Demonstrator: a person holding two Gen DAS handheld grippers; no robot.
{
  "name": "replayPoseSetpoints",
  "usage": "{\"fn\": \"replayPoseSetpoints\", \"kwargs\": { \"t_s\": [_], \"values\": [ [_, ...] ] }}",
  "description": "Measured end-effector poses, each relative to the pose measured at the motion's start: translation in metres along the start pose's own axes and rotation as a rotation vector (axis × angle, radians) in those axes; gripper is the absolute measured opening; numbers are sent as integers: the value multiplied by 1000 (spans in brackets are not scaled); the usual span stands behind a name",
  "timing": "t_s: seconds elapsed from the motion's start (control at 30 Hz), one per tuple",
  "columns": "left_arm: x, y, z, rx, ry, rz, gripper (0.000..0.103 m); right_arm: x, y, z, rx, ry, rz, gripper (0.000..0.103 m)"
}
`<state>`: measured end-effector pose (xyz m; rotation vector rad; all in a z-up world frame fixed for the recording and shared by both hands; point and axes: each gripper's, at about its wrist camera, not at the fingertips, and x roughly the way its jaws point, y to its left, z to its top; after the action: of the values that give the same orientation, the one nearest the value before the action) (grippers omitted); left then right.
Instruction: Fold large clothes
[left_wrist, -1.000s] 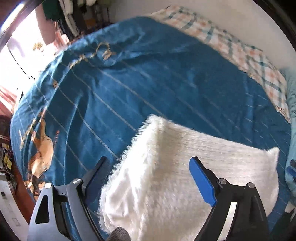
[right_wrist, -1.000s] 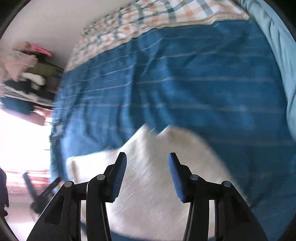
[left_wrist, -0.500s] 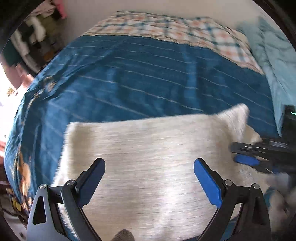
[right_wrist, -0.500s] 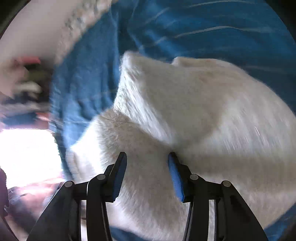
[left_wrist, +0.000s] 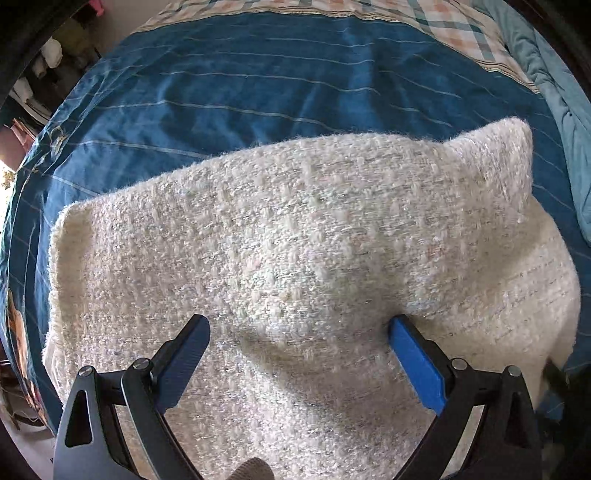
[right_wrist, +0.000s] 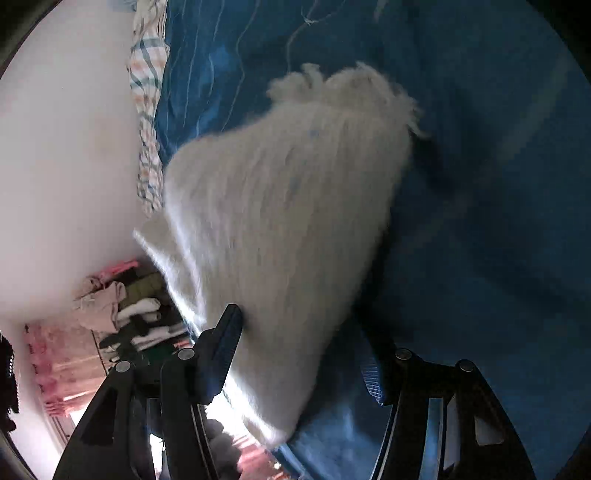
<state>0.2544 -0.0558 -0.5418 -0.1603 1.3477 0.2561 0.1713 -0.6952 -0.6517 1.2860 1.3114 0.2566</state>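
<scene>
One white knit garment (left_wrist: 295, 236) lies on the blue bedspread (left_wrist: 258, 81).

Both wrist views look down, close, perhaps sharing the white knit (left_wrist: 295, 240).

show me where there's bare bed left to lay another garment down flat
The widest free patch is the blue striped bedspread between the fuzzy cream knitted garment and the plaid checked sheet at the far edge. A narrower strip runs left of the garment. The near side is crowded by the garment and the light blue quilt at right.
</scene>
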Motion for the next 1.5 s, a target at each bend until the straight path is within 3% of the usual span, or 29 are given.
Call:
{"fn": "replayPoseSetpoints", "kwargs": {
  "t_s": [0.1, 0.23, 0.33, 0.53, 0.67, 0.73, 0.83, 0.93, 1.03, 1.17, 1.3, 1.4, 1.43, 1.5],
  "values": [
    [0, 1, 3, 17, 5, 3, 100, 14, 9, 15, -32, -56, 87, 63],
    [3, -1, 7, 40, -2, 9, 101, 35, 25, 25, -74, -60, 151, 63],
    [6, 1, 9, 40, -18, 3, 102, 44, 44, 24, -139, -59, 148, 31],
    [17, 15, 14, -55, -5, -110, 103, 18, 110, 3, -252, -74, 161, 24],
    [21, 43, 13, -149, 15, -245, 103, 15, 164, -25, -390, -36, 124, 24],
    [8, 71, 9, -222, 28, -279, 103, 17, 195, -45, -475, -5, 105, 24],
    [-28, 122, -12, -325, -27, -274, 103, 25, 240, -85, -598, 42, 76, 24],
    [-72, 195, -53, -467, -85, -212, 103, 49, 279, -137, -727, 111, 39, 24],
    [-94, 249, -104, -576, -107, -131, 103, 93, 298, -212, -874, 208, -12, 24],
    [-116, 313, -173, -703, -93, -12, 103, 164, 297, -300, -1037, 294, -124, 24],
    [-117, 343, -222, -812, -64, 48, 103, 248, 250, -383, -1155, 410, -298, 24],
    [-117, 361, -231, -863, -64, 61, 103, 278, 229, -418, -1215, 497, -404, 34],
    [-121, 367, -238, -872, -69, 61, 102, 278, 229, -424, -1232, 506, -412, 36],
    [-128, 375, -241, -888, -87, 38, 102, 271, 236, -430, -1240, 572, -356, 55]
  ]
}}
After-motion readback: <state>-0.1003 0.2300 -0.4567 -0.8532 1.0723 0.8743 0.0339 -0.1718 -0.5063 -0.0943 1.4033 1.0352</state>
